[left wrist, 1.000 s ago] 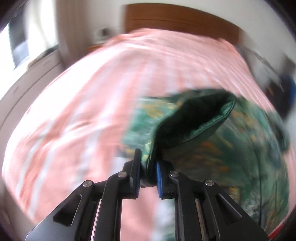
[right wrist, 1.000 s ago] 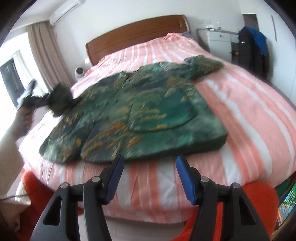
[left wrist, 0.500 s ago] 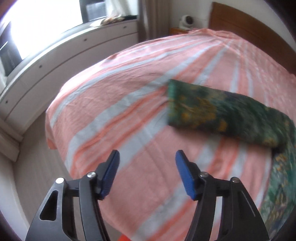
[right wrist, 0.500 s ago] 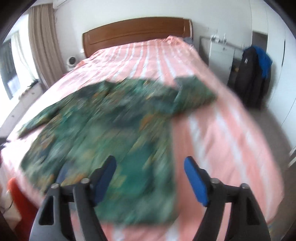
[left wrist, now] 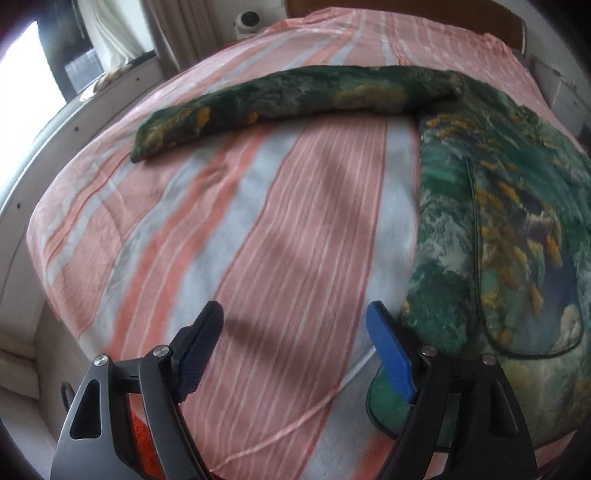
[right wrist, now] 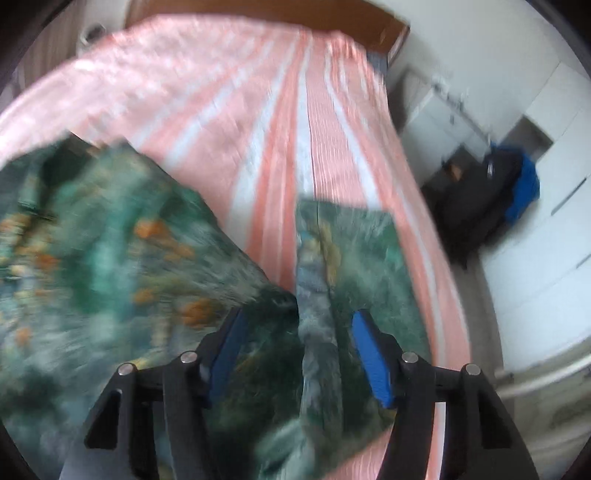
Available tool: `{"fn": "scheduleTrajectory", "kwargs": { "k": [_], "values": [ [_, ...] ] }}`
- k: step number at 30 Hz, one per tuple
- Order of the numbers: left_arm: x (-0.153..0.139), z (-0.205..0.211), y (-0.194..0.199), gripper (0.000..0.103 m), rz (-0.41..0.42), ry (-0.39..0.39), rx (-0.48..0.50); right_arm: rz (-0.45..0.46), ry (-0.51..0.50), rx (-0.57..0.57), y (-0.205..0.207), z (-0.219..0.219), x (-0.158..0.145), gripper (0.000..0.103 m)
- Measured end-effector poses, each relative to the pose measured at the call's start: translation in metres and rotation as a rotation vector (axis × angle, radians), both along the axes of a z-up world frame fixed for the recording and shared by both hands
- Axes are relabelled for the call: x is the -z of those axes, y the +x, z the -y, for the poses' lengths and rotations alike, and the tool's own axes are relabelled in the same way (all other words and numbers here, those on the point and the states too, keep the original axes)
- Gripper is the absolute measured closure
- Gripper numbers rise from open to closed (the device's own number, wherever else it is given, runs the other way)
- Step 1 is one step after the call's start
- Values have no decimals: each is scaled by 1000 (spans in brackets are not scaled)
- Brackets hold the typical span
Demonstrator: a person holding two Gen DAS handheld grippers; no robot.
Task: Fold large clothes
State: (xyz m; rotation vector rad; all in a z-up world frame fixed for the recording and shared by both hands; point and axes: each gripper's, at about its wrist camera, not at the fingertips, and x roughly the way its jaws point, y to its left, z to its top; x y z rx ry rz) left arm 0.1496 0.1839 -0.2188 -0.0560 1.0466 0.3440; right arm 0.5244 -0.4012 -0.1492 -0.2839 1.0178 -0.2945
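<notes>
Lying spread on the striped bed, the green patterned garment is laid flat, probably so its sleeves can be folded inward first. Its left sleeve is stretched straight out across the bedcover, away from the body, which suggests it has been smoothed in readiness for a fold.

The left gripper is held above bare bedcover just beside the garment's lower edge; its fingers are spread wide and nothing is held between them. The right gripper is lowered over the other sleeve, its fingers also parted, with a ridge of fabric seen between them. No clamping is evident, though the blur makes contact hard to judge; a grasp of that sleeve is judged to be the step in hand.

Only the left wrist view shows the outstretched left sleeve, the garment's hem and a window ledge beyond the bed. Only the right wrist view shows the other sleeve, the headboard and a dark coat hung near white cabinets.
</notes>
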Motion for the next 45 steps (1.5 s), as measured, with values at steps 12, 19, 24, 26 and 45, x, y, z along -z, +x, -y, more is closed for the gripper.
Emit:
{"fn": "scheduleTrajectory", "kwargs": {
  "k": [12,19,24,26,45],
  "values": [
    [-21,-25,-21,22,127,-115,-89,479,616,532,-263,139,26,94],
    [-37,-23,-30,20,141,-170,-46,493,841,742,-389,142,91,83],
    [-22,-32,-15,10,86,-434,81,471,866,462,-424,98,57,18],
    [-11,-27,-7,10,45,-495,128,378,867,332,-426,80,59,18],
    [-29,48,-51,94,-13,-297,361,76,619,38,-429,9,59,90]
  ]
}}
